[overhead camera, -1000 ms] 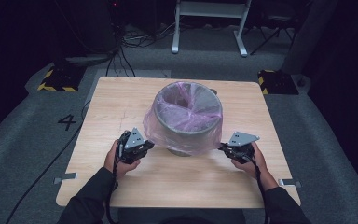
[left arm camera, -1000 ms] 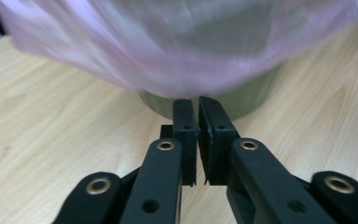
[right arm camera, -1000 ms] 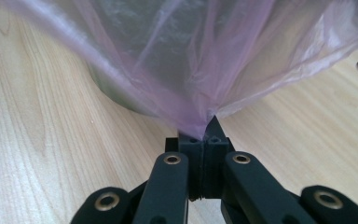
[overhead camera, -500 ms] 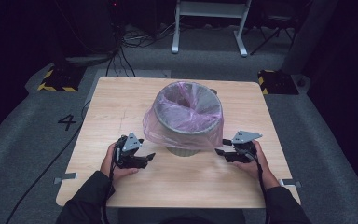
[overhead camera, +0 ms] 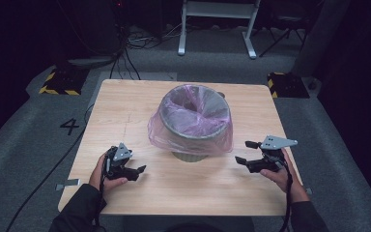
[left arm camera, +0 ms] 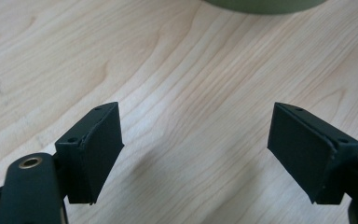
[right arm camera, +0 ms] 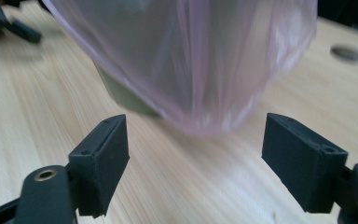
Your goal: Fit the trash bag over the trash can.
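A grey-green bin (overhead camera: pixel 193 116) stands mid-table, lined with a pink see-through bag (overhead camera: pixel 174 133) whose hem hangs over the rim and down the sides. My left gripper (overhead camera: pixel 140 171) lies low near the front left, apart from the bin, pointing right. Its jaws have just been opening and nothing is between them; the left gripper view (left arm camera: pixel 196 135) shows bare wood there, with the bin's base (left arm camera: pixel 261 4) ahead. My right gripper (overhead camera: pixel 241 152) hovers right of the bin, its jaws also just opening. In its own view (right arm camera: pixel 196 144) the bag (right arm camera: pixel 191 56) hangs ahead, untouched.
The wooden table (overhead camera: pixel 125 101) has a small round hole (overhead camera: pixel 221 94) behind the bin. Bare wood lies in front of the bin between both hands. Cables, striped blocks (overhead camera: pixel 58 82) and a white stand (overhead camera: pixel 217 24) are on the floor beyond.
Both grippers were shut at the bag's hem beside the bin; both have opened and pulled away, the left toward the front left, the right outward to the right.
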